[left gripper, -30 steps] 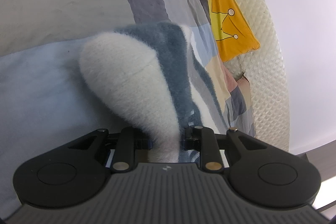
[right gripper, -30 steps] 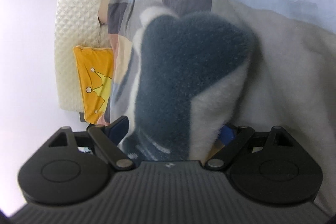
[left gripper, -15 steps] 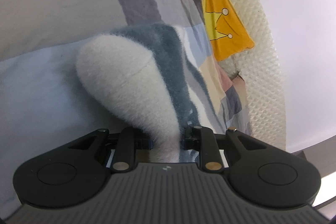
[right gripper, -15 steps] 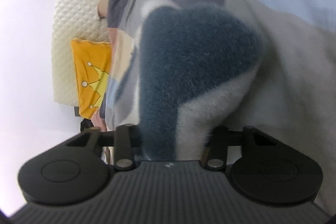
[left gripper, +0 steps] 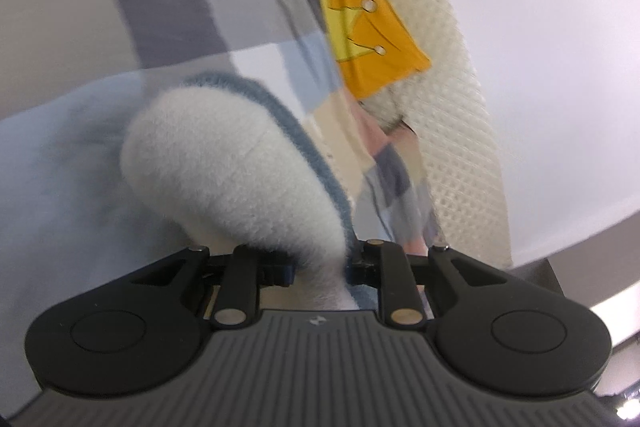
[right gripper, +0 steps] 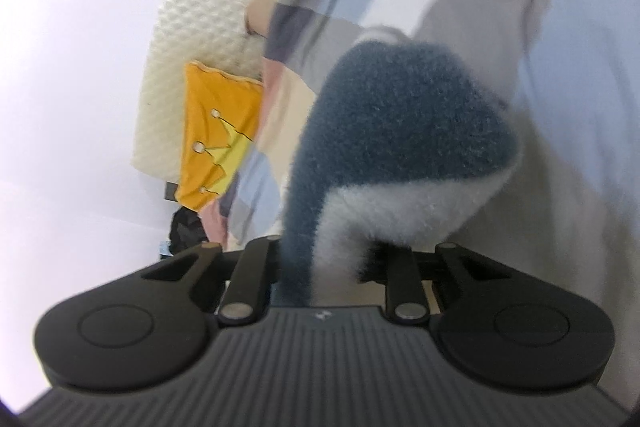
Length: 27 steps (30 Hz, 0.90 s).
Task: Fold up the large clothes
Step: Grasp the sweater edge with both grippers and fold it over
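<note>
Left wrist view: we are seeing a patchwork bed cover (left gripper: 168,7) spreading beside the yellow crown cushion (left gripper: 372,27); both the left gripper (left gripper: 320,267) and the right gripper (right gripper: 320,267) are clamping their jaws on the fluffy blue-and-white garment (left gripper: 236,179).

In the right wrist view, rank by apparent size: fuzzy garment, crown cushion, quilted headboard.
1. fuzzy garment, though it is nearest the camera, clamped in the jaws
2. quilted headboard
3. crown cushion, clearly smallest
</note>
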{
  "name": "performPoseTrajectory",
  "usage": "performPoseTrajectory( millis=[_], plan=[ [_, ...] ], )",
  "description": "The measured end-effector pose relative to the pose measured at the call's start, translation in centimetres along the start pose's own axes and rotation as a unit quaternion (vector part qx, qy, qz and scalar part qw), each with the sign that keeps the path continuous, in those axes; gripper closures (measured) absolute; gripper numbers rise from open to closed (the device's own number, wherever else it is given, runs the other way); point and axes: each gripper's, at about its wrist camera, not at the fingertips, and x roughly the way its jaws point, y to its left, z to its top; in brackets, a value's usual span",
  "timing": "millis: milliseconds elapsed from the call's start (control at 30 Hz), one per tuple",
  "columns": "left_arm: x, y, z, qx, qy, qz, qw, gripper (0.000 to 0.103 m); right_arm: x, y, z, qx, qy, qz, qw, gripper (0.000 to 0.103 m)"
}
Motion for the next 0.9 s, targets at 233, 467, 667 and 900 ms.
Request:
performPoseTrajectory(
  millis=[233,467,667,900],
  plan=[
    [4.0,-7.2,-1.1,0.045,0.023,-0.032,0.9982,0.08,-3.1,1.1,5.7,-0.017,-0.031,0.01,0.999,0.081],
    [13.6,-15.2,-3.7,0.077,0.068,-0.048,0.9936,0.08,-3.9,1.4,14.4,-0.023,-0.078,-0.004,0.997,0.081],
    [26.1,-21.6,-5.3,0.096,0.132,-0.064,0.9845,0.08,-2.3,0.8,23.2,-0.037,-0.12,-0.029,0.992,0.081],
    [40.1,-28.8,-7.3,0.139,0.172,-0.058,0.9735,0.08,2.3,-0.5,33.3,-0.042,-0.152,-0.058,0.986,0.081]
  ],
)
